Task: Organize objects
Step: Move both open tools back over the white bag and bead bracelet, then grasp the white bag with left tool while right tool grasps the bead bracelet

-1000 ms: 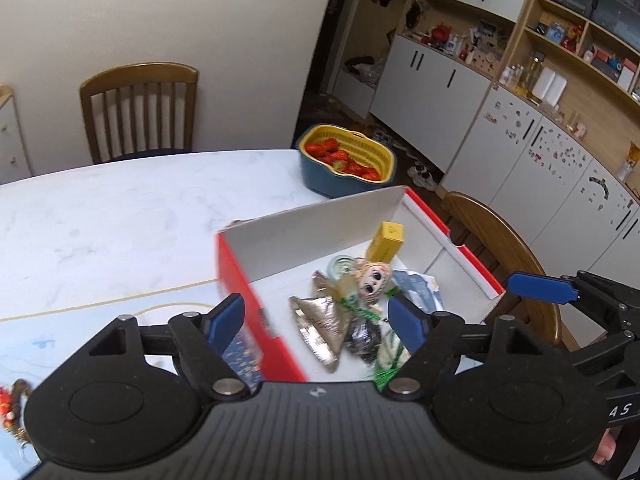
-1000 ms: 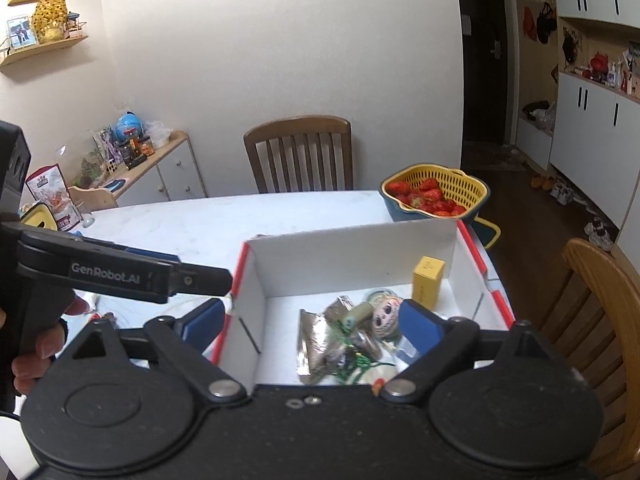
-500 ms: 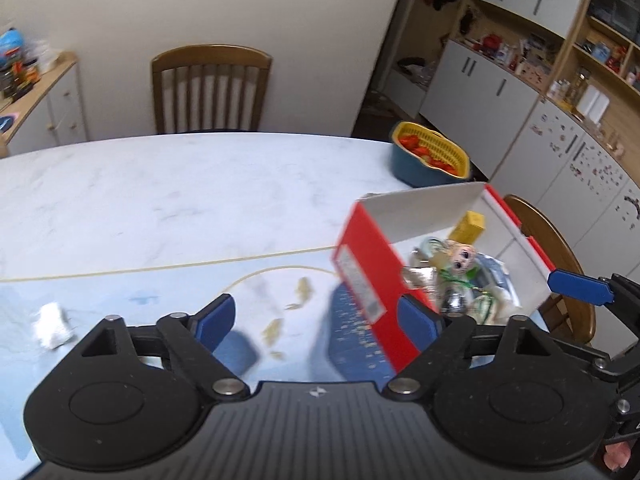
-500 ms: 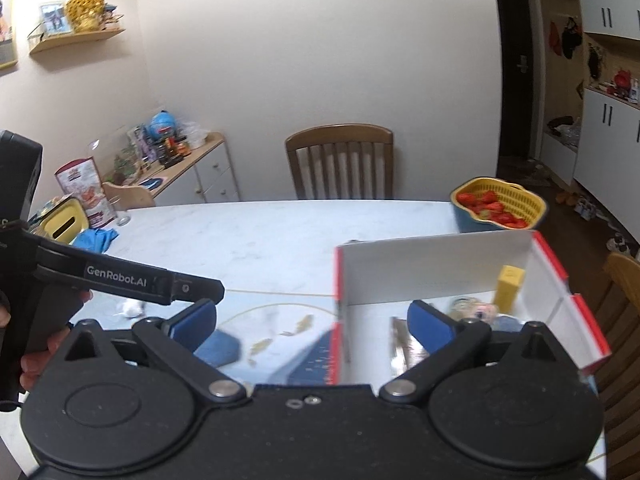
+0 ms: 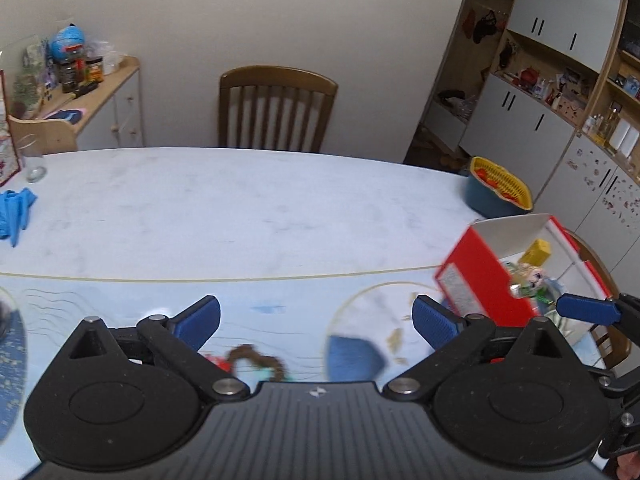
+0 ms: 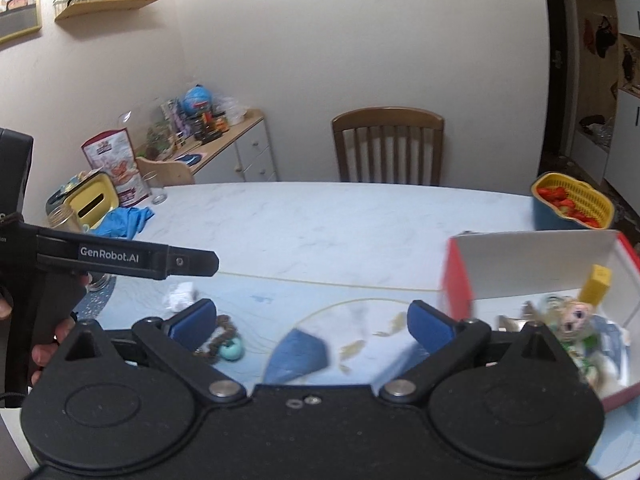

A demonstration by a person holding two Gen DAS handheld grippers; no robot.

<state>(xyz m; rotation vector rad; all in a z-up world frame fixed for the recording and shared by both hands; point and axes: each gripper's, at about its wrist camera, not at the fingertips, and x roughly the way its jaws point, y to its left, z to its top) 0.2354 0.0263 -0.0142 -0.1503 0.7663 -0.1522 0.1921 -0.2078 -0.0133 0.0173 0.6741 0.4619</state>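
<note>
A red box with white inner walls (image 5: pixel 480 280) (image 6: pixel 532 256) stands on the table at the right and holds a doll (image 6: pixel 576 314), a small yellow carton (image 6: pixel 598 284) and other small items. On the blue mat lie a brown bead bracelet (image 5: pixel 256 360) (image 6: pixel 220 334), a teal ball (image 6: pixel 233 352), a blue wedge-shaped piece (image 5: pixel 352 358) (image 6: pixel 300 354) and a crumpled white paper (image 6: pixel 180 294). My left gripper (image 5: pixel 316 316) hangs over the bracelet and wedge, its jaws opening with nothing between them. My right gripper (image 6: pixel 312 320) is open and empty above the same spot.
A yellow basket of strawberries in a blue bowl (image 5: pixel 500 192) (image 6: pixel 572 206) sits at the table's far right. Blue gloves (image 5: pixel 16 208) (image 6: pixel 124 220), a glass (image 5: pixel 34 160) and a yellow tissue box (image 6: pixel 94 204) are at the left. A wooden chair (image 5: pixel 276 108) stands behind.
Both grippers have swung left, away from the box, which slid from the middle of each view to the right edge. The left jaws have spread wider. The bracelet and wedge came into view.
</note>
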